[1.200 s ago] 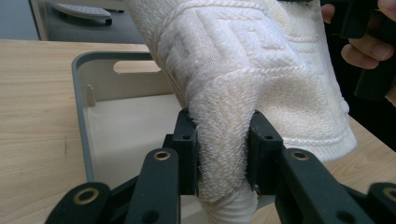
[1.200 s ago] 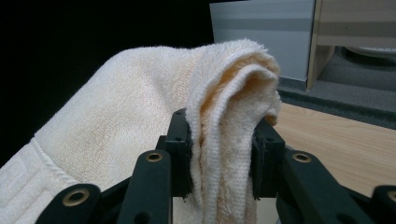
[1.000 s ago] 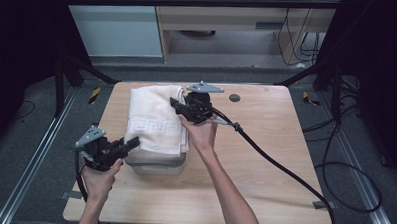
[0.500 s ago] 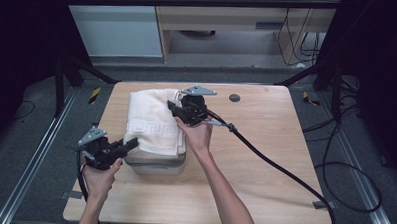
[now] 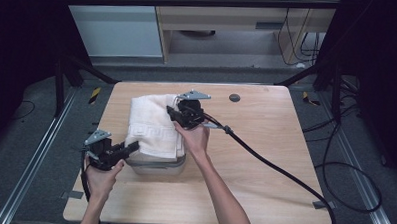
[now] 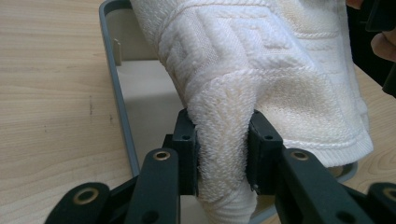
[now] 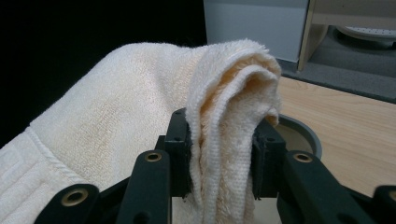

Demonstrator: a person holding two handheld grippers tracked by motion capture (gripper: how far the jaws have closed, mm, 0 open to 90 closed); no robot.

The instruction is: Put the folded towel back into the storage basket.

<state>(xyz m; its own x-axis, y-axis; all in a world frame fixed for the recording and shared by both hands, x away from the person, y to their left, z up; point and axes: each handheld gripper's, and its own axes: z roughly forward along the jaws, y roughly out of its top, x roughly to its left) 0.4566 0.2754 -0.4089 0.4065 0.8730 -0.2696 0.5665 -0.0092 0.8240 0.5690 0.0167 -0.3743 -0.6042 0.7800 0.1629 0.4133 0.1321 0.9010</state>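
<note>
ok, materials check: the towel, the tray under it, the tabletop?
Towel: looks like cotton terry, cream, matte; looped pile and a woven key-pattern border show. Tray: probably moulded plastic, grey, smooth with a slight sheen; thin rounded rim. Could be coated metal. Table: light wood grain, satin; whether solid wood or laminate, cannot tell.
</note>
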